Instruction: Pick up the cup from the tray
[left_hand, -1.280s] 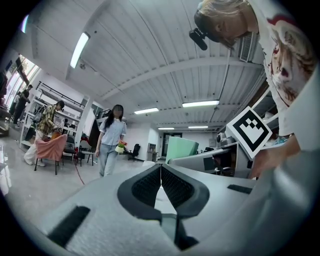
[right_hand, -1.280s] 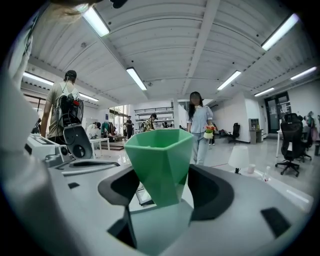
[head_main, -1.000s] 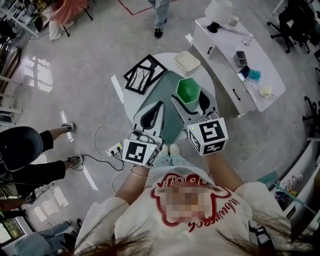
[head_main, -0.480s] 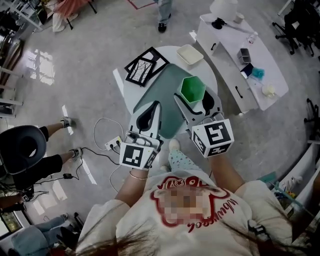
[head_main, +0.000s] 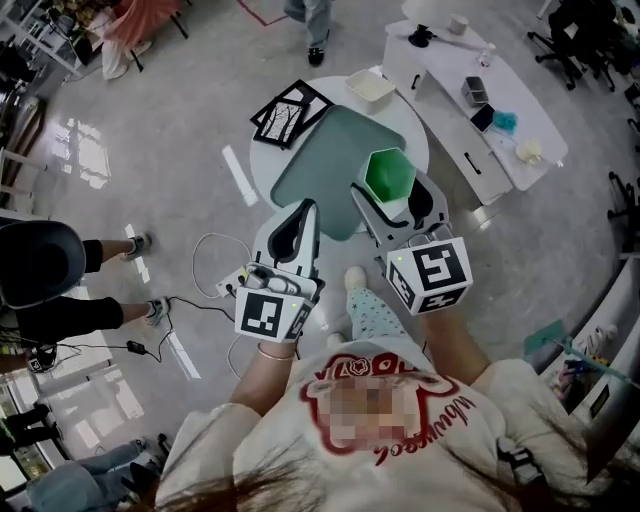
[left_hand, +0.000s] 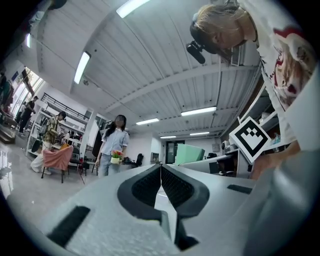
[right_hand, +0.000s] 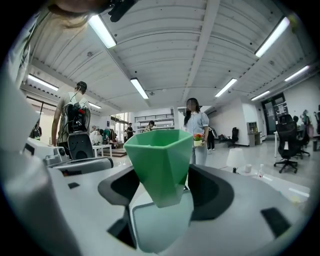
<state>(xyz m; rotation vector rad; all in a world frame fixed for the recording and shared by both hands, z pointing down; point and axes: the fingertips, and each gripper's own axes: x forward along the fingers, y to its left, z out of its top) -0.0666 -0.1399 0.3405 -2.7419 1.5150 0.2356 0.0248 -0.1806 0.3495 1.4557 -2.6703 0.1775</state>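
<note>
Over round white table (head_main: 266, 165), right hand-held gripper (right_hand: 162, 189) clamps faceted green cup (right_hand: 160, 152); left hand-held gripper (left_hand: 161, 176) sits closed.

The cup (head_main: 389, 175) is sitting between the jaws of the right gripper (head_main: 388, 186), over the right edge of the tray (head_main: 325, 165). The tray is lying on the round table (head_main: 262, 185), ahead of the left gripper (head_main: 310, 207). Picture frames (head_main: 290, 112) and a dish (head_main: 370, 87) are lying beyond the tray.

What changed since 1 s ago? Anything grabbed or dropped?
The right gripper, shut on the green cup throughout, drew back toward the person: the cup showed over the tray before, now at its right edge. The left gripper pulled back too, tips at the tray's near edge. Nothing grabbed or dropped. Left stays shut, empty; tray, picture frames and white dish unmoved.
</note>
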